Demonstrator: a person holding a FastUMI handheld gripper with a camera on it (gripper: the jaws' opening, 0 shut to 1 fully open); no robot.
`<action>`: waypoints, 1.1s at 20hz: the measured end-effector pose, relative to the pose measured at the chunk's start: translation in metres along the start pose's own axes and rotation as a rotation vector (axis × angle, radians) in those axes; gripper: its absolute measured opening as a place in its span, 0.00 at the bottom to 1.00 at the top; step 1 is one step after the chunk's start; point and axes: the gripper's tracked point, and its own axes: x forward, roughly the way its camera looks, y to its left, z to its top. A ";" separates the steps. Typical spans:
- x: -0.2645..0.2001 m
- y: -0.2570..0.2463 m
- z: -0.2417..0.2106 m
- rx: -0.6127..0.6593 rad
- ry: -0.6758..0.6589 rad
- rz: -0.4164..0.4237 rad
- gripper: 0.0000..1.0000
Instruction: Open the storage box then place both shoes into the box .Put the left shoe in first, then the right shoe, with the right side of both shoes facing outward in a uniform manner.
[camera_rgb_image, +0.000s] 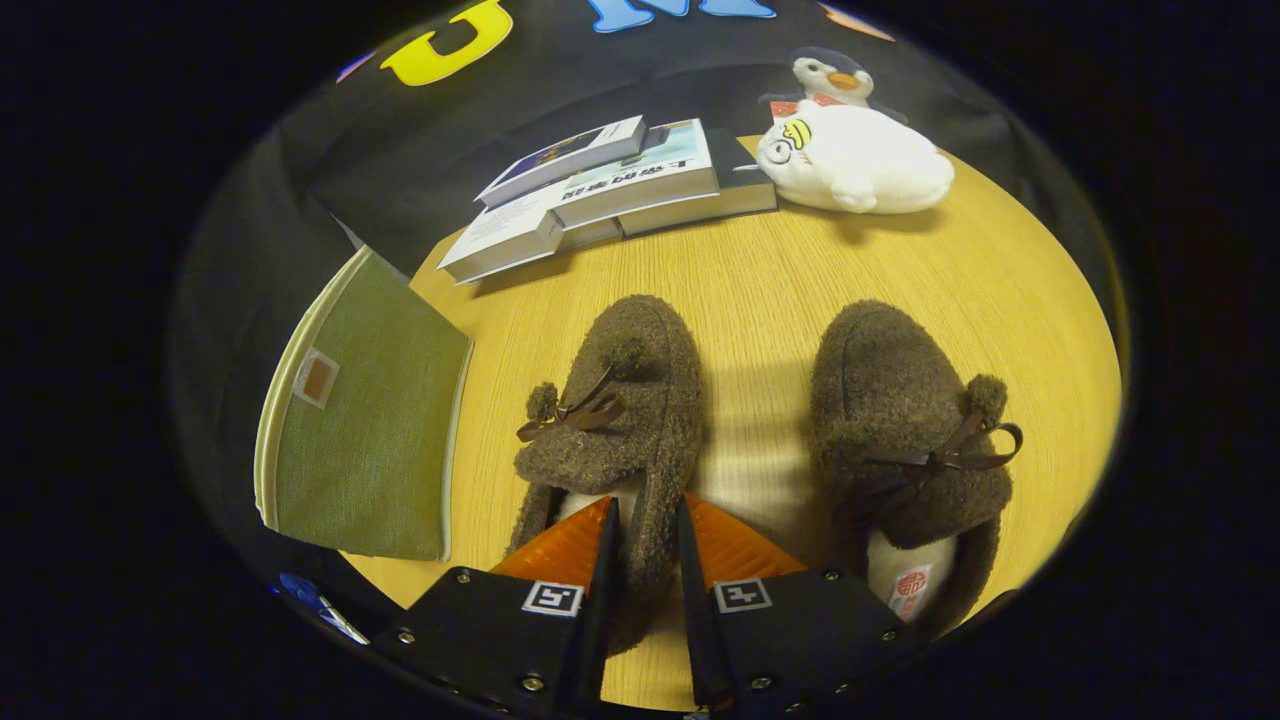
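Gripper (645, 520) at the near edge of the round wooden table (780, 280), jaws narrowed onto the side wall of the brown fleecy slipper (615, 420) lying just ahead; one finger sits inside the opening, the other outside, both seemingly pressing the collar. The second brown fleecy slipper (905, 440) lies beside it toward the right edge, apart. Each has a pompom, thin ribbon bow and pale lining.

Judgement: light, soft, floppy; wall will fold under squeeze, so a hold at the stiffer heel collar suits. Pile gives friction, little slip risk.

Green fabric storage box (365, 440) at the left edge, lid shut. Stacked books (610, 190) and white plush toy (855, 160) at the far edge.
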 end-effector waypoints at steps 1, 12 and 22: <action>-0.002 -0.008 0.003 0.027 -0.018 -0.039 0.33; -0.032 0.008 0.026 0.266 -0.032 0.013 0.00; -0.081 0.092 0.081 0.247 -0.118 0.123 0.00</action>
